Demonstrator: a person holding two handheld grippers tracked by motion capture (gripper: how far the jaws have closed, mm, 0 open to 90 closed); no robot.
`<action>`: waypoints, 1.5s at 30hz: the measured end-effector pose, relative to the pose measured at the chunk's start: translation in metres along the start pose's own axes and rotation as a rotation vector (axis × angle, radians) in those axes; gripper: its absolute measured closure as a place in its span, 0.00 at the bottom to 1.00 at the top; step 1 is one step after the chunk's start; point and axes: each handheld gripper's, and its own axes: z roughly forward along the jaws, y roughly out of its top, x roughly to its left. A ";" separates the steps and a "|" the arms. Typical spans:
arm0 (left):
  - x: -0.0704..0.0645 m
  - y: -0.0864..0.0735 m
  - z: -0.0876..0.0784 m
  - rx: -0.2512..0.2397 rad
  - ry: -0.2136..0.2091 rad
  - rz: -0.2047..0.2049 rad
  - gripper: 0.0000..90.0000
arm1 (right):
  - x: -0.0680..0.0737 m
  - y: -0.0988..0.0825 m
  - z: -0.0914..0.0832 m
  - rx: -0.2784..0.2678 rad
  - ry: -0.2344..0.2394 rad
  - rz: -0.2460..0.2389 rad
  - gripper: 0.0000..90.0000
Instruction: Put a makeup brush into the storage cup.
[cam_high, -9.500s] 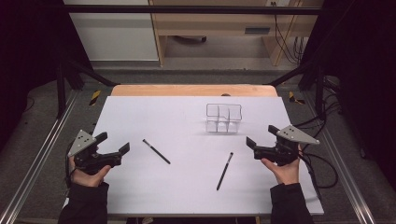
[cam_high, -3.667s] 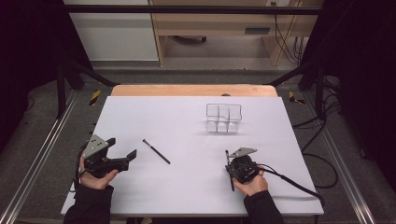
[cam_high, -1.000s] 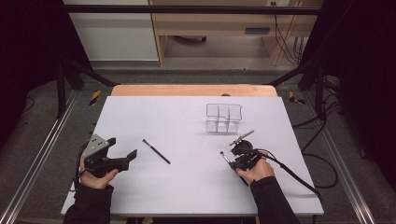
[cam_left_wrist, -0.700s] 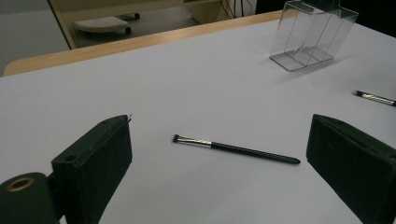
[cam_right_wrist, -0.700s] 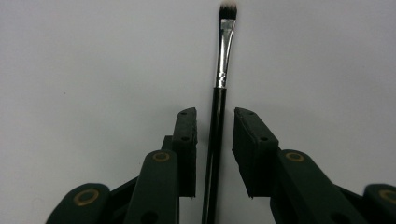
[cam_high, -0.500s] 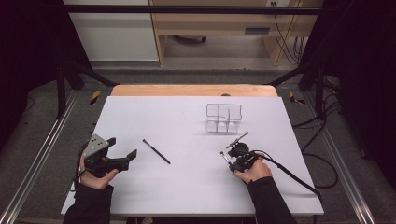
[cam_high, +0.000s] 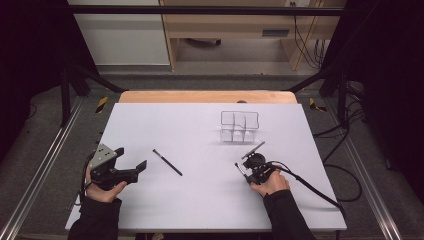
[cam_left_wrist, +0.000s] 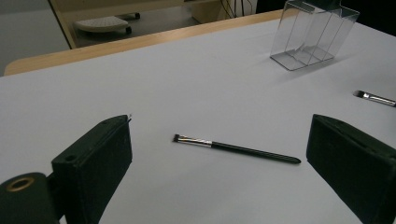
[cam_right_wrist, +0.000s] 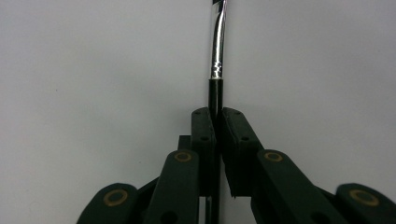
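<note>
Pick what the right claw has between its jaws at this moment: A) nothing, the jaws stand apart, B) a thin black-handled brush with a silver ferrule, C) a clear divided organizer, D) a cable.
B: in the right gripper view the right claw has its jaws pressed together on the black handle of the brush, whose silver ferrule runs on past them; the clear organizer stands apart on the table.

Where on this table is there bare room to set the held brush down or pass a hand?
Bare patches: the far-left stretch of the table, left of the clear organizer, and the near middle between the loose brush and the right gripper. It is tightest between that gripper, its held brush and the organizer.
</note>
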 end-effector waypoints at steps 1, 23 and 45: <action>0.000 0.000 0.000 0.000 0.000 0.000 0.07 | 0.000 0.000 0.000 0.002 -0.001 0.004 0.93; 0.000 0.000 0.000 0.001 0.001 -0.001 0.07 | -0.005 0.000 -0.025 -0.109 0.018 0.025 0.94; 0.000 -0.001 0.000 0.000 0.002 -0.003 0.07 | -0.004 0.000 -0.065 -0.404 0.004 0.055 0.94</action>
